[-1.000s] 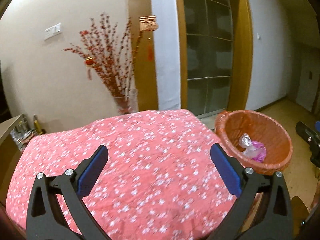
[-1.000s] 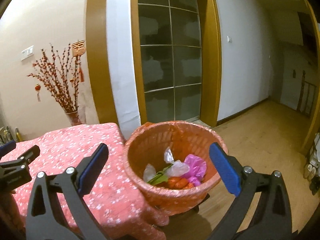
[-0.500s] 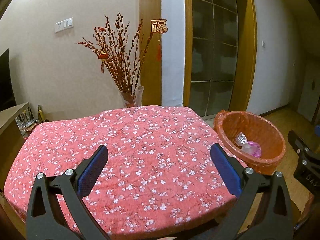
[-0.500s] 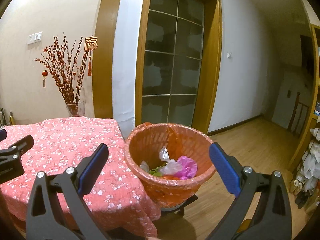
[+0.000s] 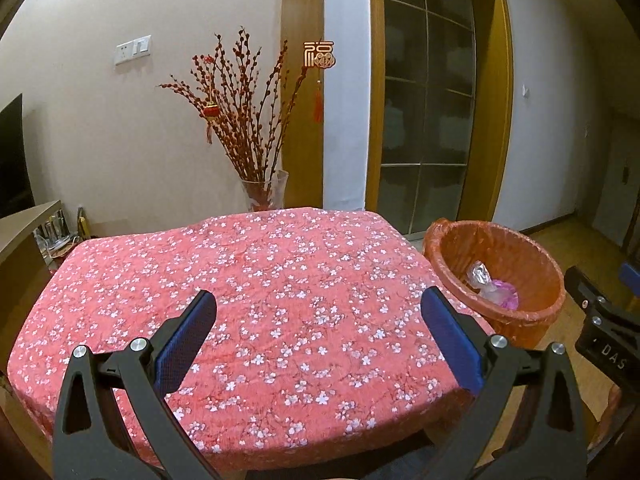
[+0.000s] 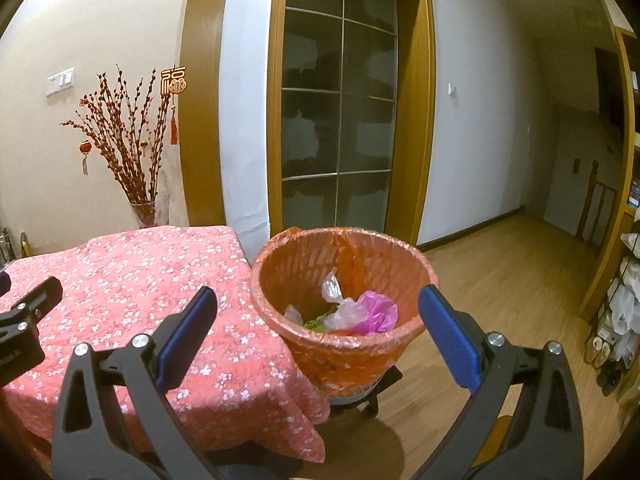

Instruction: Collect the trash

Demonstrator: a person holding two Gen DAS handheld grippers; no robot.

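Nearest to you, your left gripper [image 5: 316, 316] hangs released over the near edge of the table [image 5: 120, 280], jaws spread wide with nothing between them. Your right gripper [image 6: 318, 312] is likewise released and empty, aimed past the table's corner.

Just beyond it, at twelve o'clock in the right wrist view and at three o'clock in the left, stands the orange bin [image 6: 400, 264], touching or just beside the table's edge. Inside lies the trash [image 6: 360, 312]: clear and pink plastic, some green scraps.

The flowered cloth shows no litter anywhere. Farther back, at twelve o'clock, a vase of red branches [image 5: 240, 120] stands against the wall.

By my reading, the collecting step looks finished or paused. Your next move calls for scanning for leftover trash; if none, consider tending the bin's liner.
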